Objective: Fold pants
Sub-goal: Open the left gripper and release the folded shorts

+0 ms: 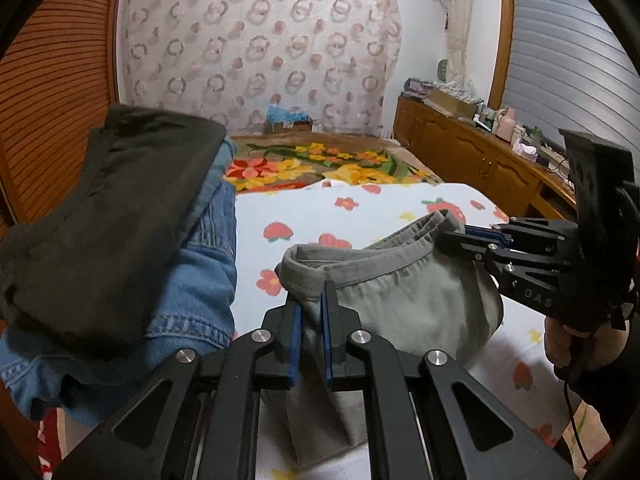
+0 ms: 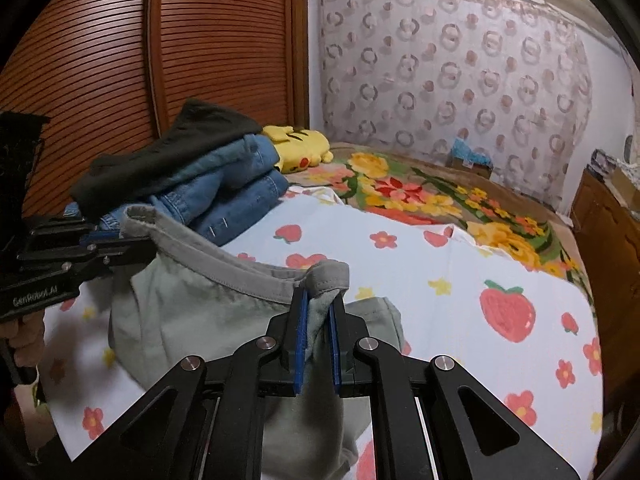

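- Pants (image 1: 404, 300): grey-green, soft cotton-like cloth, held up by the waistband (image 2: 224, 264) above a bed sheet (image 1: 360, 208) printed with strawberries and flowers; the lower part sags and appears to rest on the sheet.
- Left gripper (image 1: 310, 312): jaws narrow, pinching one end of the waistband between blue pads (image 1: 297, 344).
- Right gripper (image 2: 318, 320): jaws narrow, clamped on the other end of the waistband; cloth is bunched between its pads (image 2: 301, 344).
- Span: the waistband hangs in a slack curve between the two grips, so the grippers stand closer together than its full width.
- Handling, as judged: light and limp, without stiffness; it will drape and crease wherever unsupported. Not fragile. The elastic hem, being thicker, gives the surest hold; thin leg cloth might slip from the pads.
- Next hold, as judged: draw the waistband taut, lay the garment flat, then take the hem or side seam for the fold.
- Surroundings: a stack of jeans (image 2: 236, 184) under a dark garment (image 1: 108, 216) lies near the pants on the left; a yellow plush (image 2: 298, 152) sits behind the stack.
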Demonstrator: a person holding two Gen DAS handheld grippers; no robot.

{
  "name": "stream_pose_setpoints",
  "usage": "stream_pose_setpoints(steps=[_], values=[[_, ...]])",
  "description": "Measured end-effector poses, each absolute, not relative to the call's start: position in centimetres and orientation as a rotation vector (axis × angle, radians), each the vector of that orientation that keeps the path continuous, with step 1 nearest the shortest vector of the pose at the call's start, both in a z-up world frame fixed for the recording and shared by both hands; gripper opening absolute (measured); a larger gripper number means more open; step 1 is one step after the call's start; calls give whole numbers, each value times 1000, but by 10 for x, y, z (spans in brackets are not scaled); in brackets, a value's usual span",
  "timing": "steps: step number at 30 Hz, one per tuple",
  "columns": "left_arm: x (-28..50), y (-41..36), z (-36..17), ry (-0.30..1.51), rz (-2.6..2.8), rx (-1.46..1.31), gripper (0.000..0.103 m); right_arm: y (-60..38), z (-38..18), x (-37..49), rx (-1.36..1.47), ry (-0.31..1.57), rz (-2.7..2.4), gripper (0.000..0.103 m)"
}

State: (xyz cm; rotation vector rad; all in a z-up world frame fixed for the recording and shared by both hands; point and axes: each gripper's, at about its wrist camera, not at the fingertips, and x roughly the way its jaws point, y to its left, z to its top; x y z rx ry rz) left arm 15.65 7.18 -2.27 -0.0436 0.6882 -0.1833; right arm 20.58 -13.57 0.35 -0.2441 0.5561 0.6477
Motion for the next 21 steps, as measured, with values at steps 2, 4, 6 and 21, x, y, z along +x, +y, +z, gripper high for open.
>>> stream_pose_setpoints(steps=[2, 4, 6, 21], values=[[153, 71, -26, 699, -173, -46, 19, -138, 3, 205, -228, 574, 639, 20], [149, 70, -28, 705, -174, -39, 27, -142, 5, 203, -218, 577, 630, 22], [143, 68, -28, 702, -193, -33, 41, -147, 9, 200, -203, 575, 630, 24], [96, 63, -53, 761, -237, -7, 45, -196, 1, 152, -182, 650, 677, 32]])
